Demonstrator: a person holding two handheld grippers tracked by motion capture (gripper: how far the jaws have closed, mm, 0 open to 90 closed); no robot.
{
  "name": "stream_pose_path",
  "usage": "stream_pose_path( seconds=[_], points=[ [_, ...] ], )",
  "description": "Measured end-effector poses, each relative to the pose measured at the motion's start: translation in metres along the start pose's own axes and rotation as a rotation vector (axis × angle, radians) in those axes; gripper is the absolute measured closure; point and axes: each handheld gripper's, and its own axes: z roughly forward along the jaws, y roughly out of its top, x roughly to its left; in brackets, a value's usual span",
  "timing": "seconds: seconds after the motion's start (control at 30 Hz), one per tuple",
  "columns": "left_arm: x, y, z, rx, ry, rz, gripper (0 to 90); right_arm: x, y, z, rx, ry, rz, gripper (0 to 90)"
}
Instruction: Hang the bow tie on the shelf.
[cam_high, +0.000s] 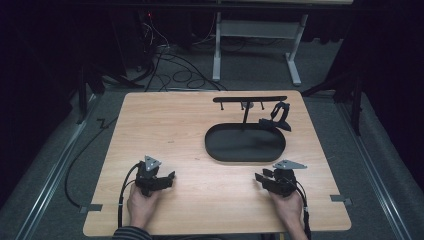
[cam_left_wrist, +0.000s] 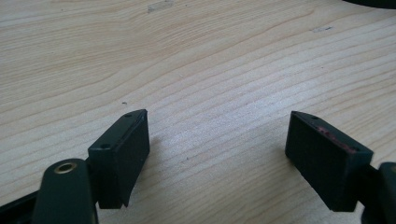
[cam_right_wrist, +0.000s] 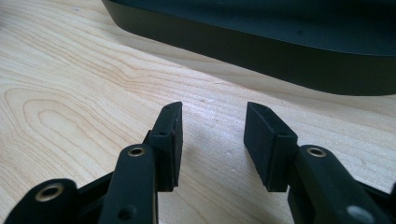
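Resting on the wooden tabletop (cam_high: 190, 125), near its front edge, both tongs are held one in each of the person's hands. The left tongs (cam_high: 167, 179) sit at the front left, gripped by the left hand (cam_high: 141, 205); in the left gripper view the left tongs (cam_left_wrist: 217, 154) have their jaws wide apart with only bare wood grain between them. The right tongs (cam_high: 261, 176) sit at the front right, gripped by the right hand (cam_high: 288, 207); in the right gripper view the right tongs (cam_right_wrist: 212, 140) have their jaws apart by a narrower gap, nothing between them.

A black oval tray (cam_high: 215, 150) lies right of centre on the tabletop, beyond the right tongs and apart from them. The right gripper view shows its low dark wall (cam_right_wrist: 243, 46) close ahead of the jaws. A thin black stand (cam_high: 248, 99) with a horizontal bar rises at the tray's far edge. A small black object (cam_high: 278, 116) rests at the tray's far right rim; its type cannot be determined. Cables (cam_high: 175, 75) lie on the floor beyond the tabletop.
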Motion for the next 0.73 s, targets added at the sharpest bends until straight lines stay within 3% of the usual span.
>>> stream_pose_path(
  seconds=[0.37,0.57,0.73],
  points=[
    [0.0,0.0,0.0,0.0,0.001,0.002,22.2,0.01,0.0,0.002,0.01,-0.047,-0.067,54.7],
    [0.0,0.0,0.0,0.0,0.0,0.002,22.2,0.019,-0.001,0.004,0.025,-0.096,-0.156,50.4],
    [0.0,0.0,0.0,-0.002,0.002,0.002,22.2,0.019,-0.001,0.004,0.026,-0.092,-0.154,50.0]
  ],
)
